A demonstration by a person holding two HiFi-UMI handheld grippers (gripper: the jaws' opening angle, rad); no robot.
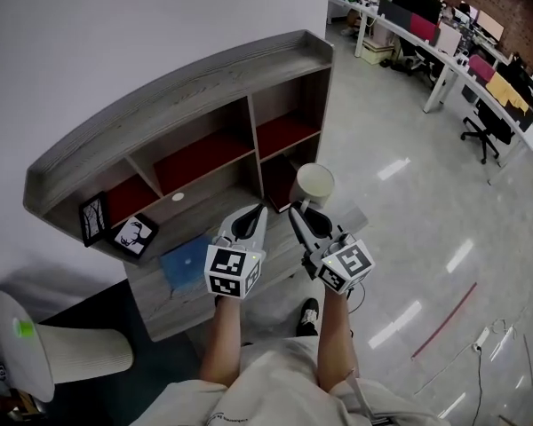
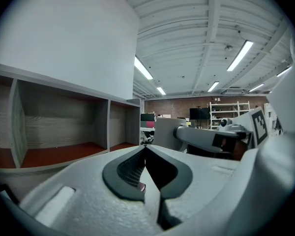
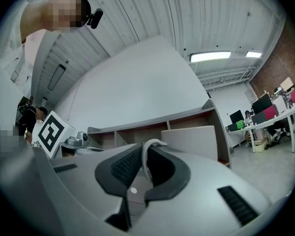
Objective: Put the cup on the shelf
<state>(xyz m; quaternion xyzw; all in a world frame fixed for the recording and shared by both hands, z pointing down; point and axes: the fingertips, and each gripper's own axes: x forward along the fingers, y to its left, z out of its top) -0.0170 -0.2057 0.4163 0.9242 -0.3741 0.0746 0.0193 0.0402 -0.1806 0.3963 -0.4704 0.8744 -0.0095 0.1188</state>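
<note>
A pale beige cup point(image 1: 314, 185) hangs in the air in front of the grey wooden shelf point(image 1: 186, 105), near its right-hand compartments with red floors. My right gripper point(image 1: 295, 209) is shut on the cup's thin handle point(image 3: 148, 154); the cup's body point(image 3: 194, 141) rises just past the jaws in the right gripper view. My left gripper point(image 1: 259, 209) is shut on nothing, close beside the right one. In the left gripper view its closed tips point(image 2: 145, 147) point at the shelf's compartments, with the cup point(image 2: 168, 132) to the right.
Two small framed pictures point(image 1: 93, 218) point(image 1: 135, 235) and a blue flat item point(image 1: 185, 263) rest on the shelf's lower left ledge. A white round seat point(image 1: 35, 353) stands at bottom left. Office desks point(image 1: 444, 43) and a chair point(image 1: 489, 127) are far right across shiny floor.
</note>
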